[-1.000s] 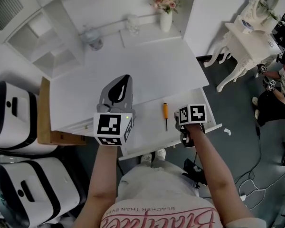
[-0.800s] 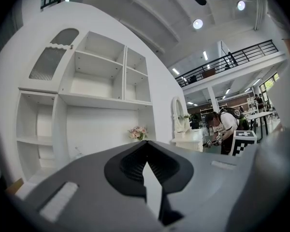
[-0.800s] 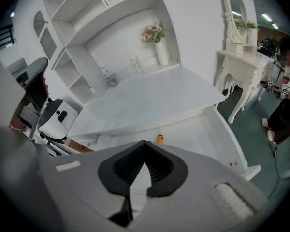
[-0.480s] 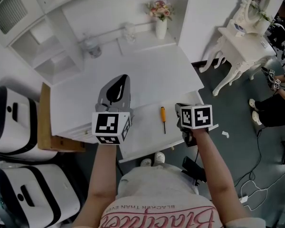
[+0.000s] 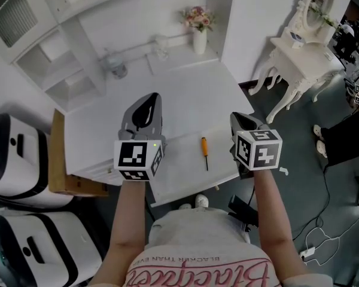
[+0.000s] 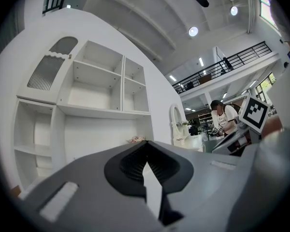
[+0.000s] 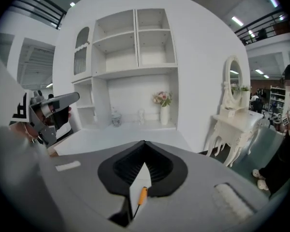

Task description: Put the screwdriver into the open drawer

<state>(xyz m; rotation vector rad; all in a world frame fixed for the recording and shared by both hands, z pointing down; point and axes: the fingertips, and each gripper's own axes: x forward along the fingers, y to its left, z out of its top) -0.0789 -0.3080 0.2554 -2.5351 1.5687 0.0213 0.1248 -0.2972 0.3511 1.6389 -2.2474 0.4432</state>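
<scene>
The white desk (image 5: 185, 94) has its drawer (image 5: 178, 171) pulled out toward the person. Above the desk's front edge the left gripper (image 5: 152, 97) hangs with its jaws pressed together, nothing between them. The right gripper (image 5: 234, 116), over the drawer's right end, is likewise closed and empty, touching nothing. The screwdriver (image 5: 204, 153) lies flat on the drawer's floor between the two grippers, apart from both, its orange handle toward the desk and its thin dark shaft toward the person.
</scene>
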